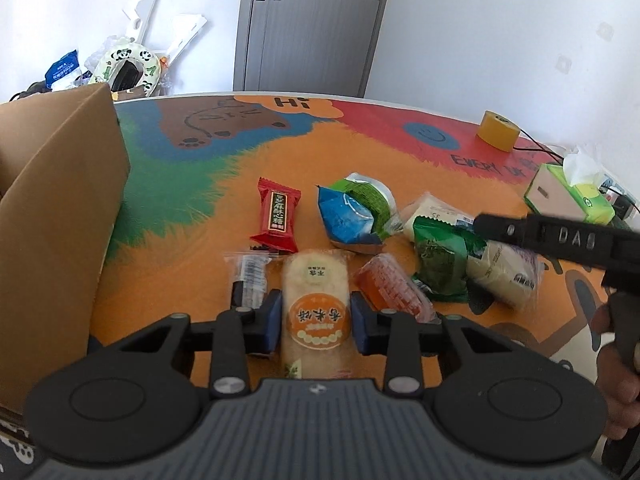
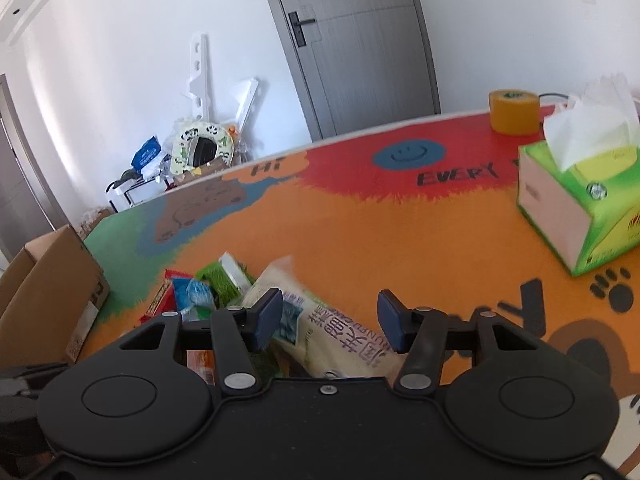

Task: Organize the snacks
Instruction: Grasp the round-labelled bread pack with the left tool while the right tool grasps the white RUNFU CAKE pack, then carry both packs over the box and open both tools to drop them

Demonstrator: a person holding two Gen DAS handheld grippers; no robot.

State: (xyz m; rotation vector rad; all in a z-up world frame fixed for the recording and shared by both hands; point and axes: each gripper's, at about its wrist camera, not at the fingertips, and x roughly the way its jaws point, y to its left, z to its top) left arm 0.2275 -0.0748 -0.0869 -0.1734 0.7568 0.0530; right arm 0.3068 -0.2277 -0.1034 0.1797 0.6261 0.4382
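In the left wrist view, the left tool (image 1: 316, 322) had narrowed onto the rice cracker packet (image 1: 315, 306), blue pads touching its sides. The packet's long axis ran straight ahead, near the counter's (image 1: 280, 152) front edge. The cardboard box (image 1: 56, 216) stood at the left edge.

In the right wrist view, the right tool (image 2: 329, 320) stood half open over the cream packet (image 2: 344, 340), lying crosswise, unclamped.

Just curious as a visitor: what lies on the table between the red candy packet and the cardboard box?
Nothing: in the left wrist view, only bare painted tabletop, green and orange, separates the red candy packet from the cardboard box.
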